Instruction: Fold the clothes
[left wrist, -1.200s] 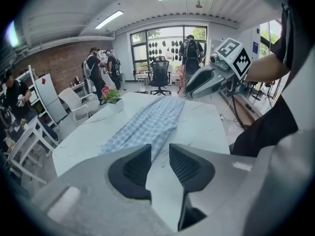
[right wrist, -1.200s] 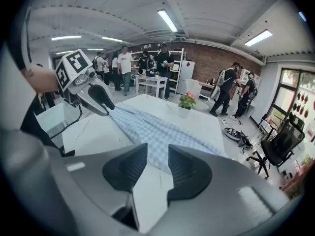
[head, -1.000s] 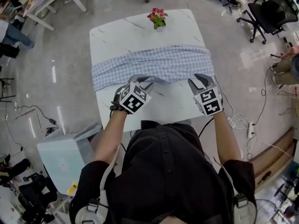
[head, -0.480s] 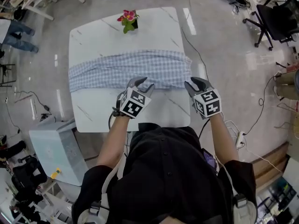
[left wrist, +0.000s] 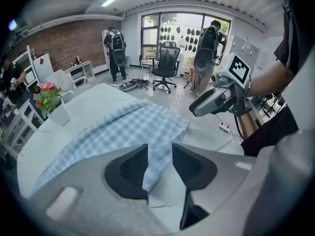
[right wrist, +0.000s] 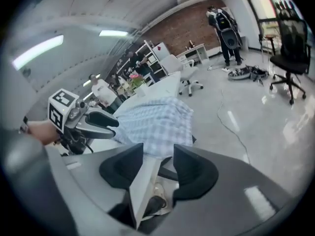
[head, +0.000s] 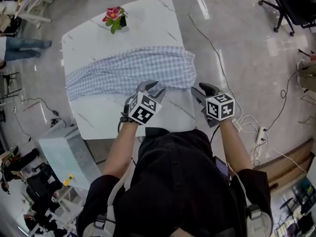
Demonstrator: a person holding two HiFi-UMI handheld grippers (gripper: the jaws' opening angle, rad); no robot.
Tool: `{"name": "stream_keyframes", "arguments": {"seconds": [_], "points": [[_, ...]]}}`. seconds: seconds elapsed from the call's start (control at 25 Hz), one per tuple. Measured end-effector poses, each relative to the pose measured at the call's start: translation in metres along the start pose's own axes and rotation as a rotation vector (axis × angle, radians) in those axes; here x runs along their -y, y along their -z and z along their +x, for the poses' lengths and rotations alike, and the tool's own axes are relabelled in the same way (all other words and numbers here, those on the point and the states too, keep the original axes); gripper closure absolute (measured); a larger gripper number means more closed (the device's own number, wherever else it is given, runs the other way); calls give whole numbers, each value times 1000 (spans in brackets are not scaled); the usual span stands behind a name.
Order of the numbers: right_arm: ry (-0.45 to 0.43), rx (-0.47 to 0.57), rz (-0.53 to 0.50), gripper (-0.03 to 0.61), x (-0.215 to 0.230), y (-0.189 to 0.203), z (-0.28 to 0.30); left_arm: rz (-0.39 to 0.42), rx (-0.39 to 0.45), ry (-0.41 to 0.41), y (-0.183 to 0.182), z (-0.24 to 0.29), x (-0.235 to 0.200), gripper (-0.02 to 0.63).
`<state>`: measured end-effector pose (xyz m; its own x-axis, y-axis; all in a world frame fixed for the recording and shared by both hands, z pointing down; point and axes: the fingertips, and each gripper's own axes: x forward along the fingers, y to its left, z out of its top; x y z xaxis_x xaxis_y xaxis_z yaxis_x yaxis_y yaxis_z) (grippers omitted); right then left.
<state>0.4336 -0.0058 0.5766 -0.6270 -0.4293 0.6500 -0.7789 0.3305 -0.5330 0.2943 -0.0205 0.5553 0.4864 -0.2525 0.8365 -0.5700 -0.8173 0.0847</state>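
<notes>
Lena: Both grippers have shifted to the right along the near edge of the cloth (head: 128, 70) since the earlier frame, is it so?

Marek: Yes. In the head view the left gripper (head: 150, 87) has its tips at the near edge of the cloth, a little right of the middle. The right gripper (head: 201, 89) is just past the right end of the cloth, at the near right corner of the table (head: 148, 19). The checked cloth lies as a long band across the table, from left to right. A flower pot (head: 114, 19) stands at the far side.

Lena: And the left gripper view?

Marek: The jaws of the left gripper (left wrist: 158, 154) have just been opening and they stand apart. A point of the cloth (left wrist: 123, 132) shows in the gap with bare table under it, and the pads do not press it. The right gripper (left wrist: 199, 108) is at the right.

Lena: The right gripper view?

Marek: The jaws of the right gripper (right wrist: 157, 156) have also just been opening and are spread. Between them I see only the corner of the table (right wrist: 145, 176). The cloth (right wrist: 152, 124) lies farther, and the left gripper (right wrist: 110, 126) is at the left, beside its near edge.
</notes>
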Motion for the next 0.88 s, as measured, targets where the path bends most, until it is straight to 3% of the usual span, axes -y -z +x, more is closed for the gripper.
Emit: {"name": "stream_keyframes", "arguments": {"seconds": [0.12,0.44,0.64,0.88], "points": [[-74,16,179,331,1,11,6,16,-24,9,1,4,7,451],[-190,45,473,299,3,15,29,23,-51,23,6,7,13,451],[-338,48,710,293,-6,16,40,4,-46,19,6,3,15,451],[-423,99,823,299,8,7,44,-16,-53,2,10,-1,11,453]]}}
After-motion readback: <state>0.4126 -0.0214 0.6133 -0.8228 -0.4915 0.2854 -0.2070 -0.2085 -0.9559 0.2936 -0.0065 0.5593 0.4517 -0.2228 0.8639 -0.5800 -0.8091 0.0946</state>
